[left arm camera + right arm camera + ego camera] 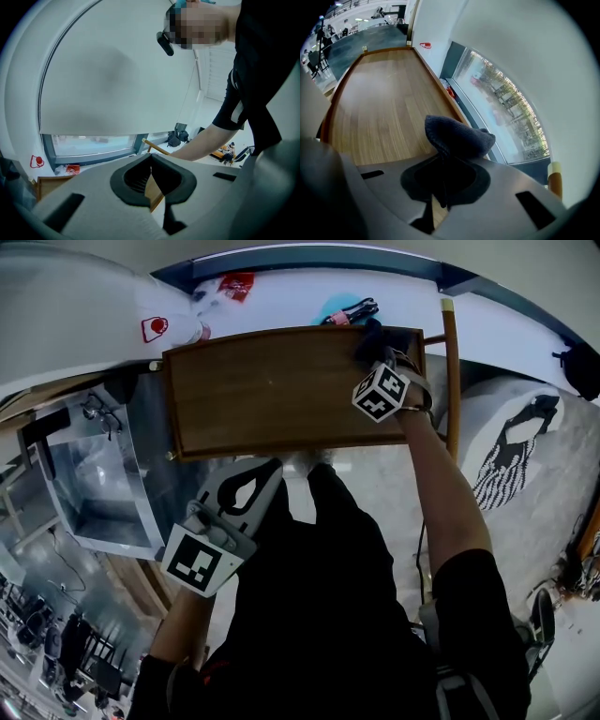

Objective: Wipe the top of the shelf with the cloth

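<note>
Because the right gripper (380, 357) carries the cloth (366, 341), treat it as the working hand: in the right gripper view its jaws (443, 161) are pinched on a bunched fold of the dark grey cloth (457, 136), which bulges just ahead of the jaw tips. In the head view the cloth sits at the far right corner of the shelf top (272, 390), close beside the raised rim. No view confirms whether the cloth presses on the wood or rides just above it. Note the governing relation: the long axis of the shelf top (375, 98) runs straight away from the right jaws, so nearly the whole bare board lies ahead of them, to your left and toward you in the head view. Judge the next stroke as a pull along that long axis, away from the corner. The left gripper (251, 486) hangs off the shelf, near your body and just short of the near edge, well apart from the cloth. Its jaws (150, 161) are pressed together at the tips with nothing between them. Expect the rim to catch the cloth at the corners.
</note>
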